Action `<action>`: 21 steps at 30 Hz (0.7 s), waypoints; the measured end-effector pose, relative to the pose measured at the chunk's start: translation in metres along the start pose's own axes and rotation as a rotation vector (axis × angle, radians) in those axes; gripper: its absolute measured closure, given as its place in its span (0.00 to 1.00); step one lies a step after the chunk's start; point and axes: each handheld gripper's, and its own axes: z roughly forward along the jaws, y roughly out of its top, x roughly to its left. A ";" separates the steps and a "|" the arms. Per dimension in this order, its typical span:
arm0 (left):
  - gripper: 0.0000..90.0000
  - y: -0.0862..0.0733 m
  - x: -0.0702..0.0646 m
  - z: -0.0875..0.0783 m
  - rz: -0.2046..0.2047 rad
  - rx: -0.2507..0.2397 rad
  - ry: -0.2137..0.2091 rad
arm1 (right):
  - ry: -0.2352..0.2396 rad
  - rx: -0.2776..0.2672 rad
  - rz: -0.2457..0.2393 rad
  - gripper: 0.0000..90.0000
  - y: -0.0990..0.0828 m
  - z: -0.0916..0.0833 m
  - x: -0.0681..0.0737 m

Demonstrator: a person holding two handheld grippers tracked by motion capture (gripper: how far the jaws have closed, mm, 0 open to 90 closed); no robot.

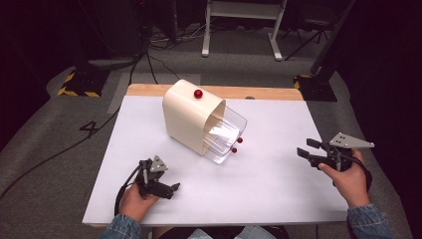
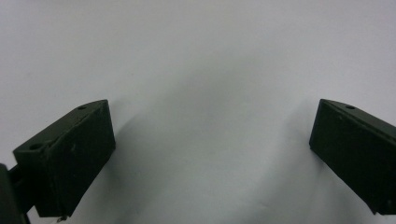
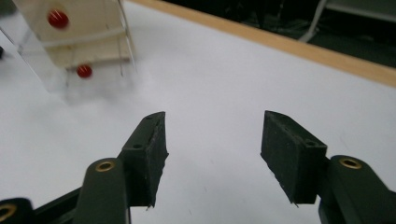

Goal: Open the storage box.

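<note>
A wide white surface (image 1: 259, 189), matt and smooth with a strip of pale wood at its far edge, is seen under both hands. On it, well ahead of the fingers, a cream box (image 1: 185, 117) with rounded corners and a red knob on top is found, its long axis run from the far left down toward the near right. Out of its nearer end a clear plastic drawer (image 1: 226, 137) is drawn part way, glossy and see-through, with two small red knobs (image 1: 237, 145) at its front and something white inside that cannot be made out. The drawer front is faced toward the right gripper (image 1: 304, 148), which is held to the right of it, clearly apart, its black blocky fingers (image 3: 149, 154) spread with only bare surface between them; nothing is gripped. In the right gripper view the drawer is placed up and to the left of those fingers. The left gripper (image 1: 174, 188) is kept low near the front edge, this side of the box, its fingers (image 2: 74, 154) wide apart and empty too. The right hand is judged better placed, since the drawer's front is turned its way.
</note>
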 end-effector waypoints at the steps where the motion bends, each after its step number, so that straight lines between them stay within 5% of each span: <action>1: 0.00 0.000 0.000 0.000 0.000 0.000 0.000 | -0.005 0.018 0.004 0.46 -0.003 -0.001 -0.002; 10: 0.00 0.000 0.000 0.000 0.000 0.000 0.000 | -0.014 0.192 0.028 0.42 -0.040 -0.001 -0.017; 21: 0.00 0.000 0.000 0.000 0.000 -0.001 0.002 | -0.024 0.288 0.006 0.34 -0.078 0.015 -0.016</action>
